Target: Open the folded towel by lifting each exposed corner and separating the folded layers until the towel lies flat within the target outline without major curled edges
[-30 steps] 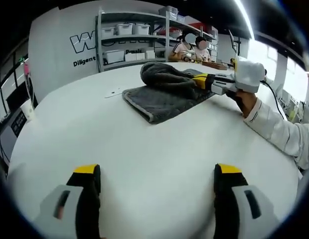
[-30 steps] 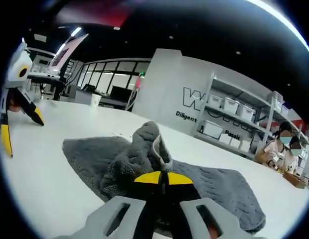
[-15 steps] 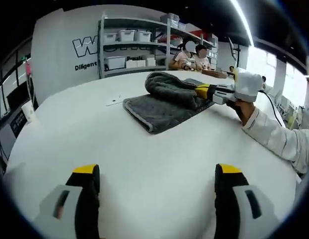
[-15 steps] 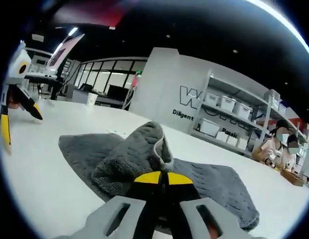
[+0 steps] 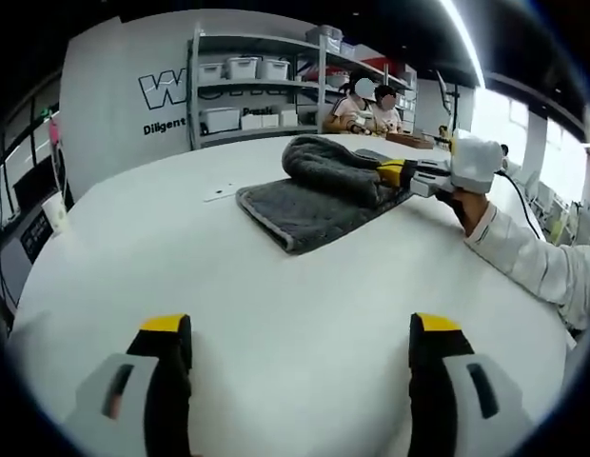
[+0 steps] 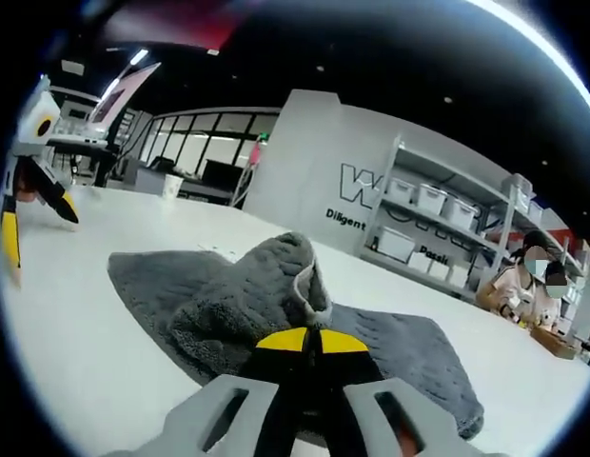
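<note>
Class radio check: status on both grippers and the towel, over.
Right gripper shut on the grey towel, top layer bunched up. Left gripper open, hanging over bare white table, clear of the towel. Nothing in the way.

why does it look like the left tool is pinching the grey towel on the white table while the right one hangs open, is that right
Sides are swapped. The right tool is shut on the grey towel, as the right gripper view shows; the left tool hangs open over the white table.

Grey towel (image 5: 314, 195) on white table, top layer bunched up, lifted
</note>
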The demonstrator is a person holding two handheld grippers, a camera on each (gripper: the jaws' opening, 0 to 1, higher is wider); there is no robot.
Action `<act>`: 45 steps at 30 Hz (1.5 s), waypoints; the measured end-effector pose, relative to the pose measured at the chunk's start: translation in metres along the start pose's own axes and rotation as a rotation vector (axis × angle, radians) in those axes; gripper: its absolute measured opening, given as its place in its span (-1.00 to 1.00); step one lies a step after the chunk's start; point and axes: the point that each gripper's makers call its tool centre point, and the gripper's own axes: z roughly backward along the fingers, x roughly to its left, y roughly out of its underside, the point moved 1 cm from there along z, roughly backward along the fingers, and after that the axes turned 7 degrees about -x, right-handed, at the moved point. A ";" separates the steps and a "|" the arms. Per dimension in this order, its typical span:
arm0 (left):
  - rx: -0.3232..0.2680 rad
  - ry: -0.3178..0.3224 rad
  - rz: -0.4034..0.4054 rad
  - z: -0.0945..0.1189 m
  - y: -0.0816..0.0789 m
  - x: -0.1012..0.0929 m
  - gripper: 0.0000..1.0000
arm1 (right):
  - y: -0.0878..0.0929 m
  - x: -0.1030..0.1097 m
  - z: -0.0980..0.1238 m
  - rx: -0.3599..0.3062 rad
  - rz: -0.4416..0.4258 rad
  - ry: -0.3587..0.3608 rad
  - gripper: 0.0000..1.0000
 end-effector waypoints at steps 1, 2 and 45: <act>0.000 0.000 -0.001 0.000 0.000 0.000 0.87 | 0.000 0.000 0.000 0.000 -0.001 0.001 -1.00; 0.002 0.001 -0.004 0.000 0.000 -0.001 0.87 | 0.000 -0.002 0.001 0.000 -0.002 0.004 -1.00; 0.021 0.001 -0.015 -0.001 0.003 0.000 0.86 | 0.019 -0.053 0.018 0.037 0.004 0.096 -1.00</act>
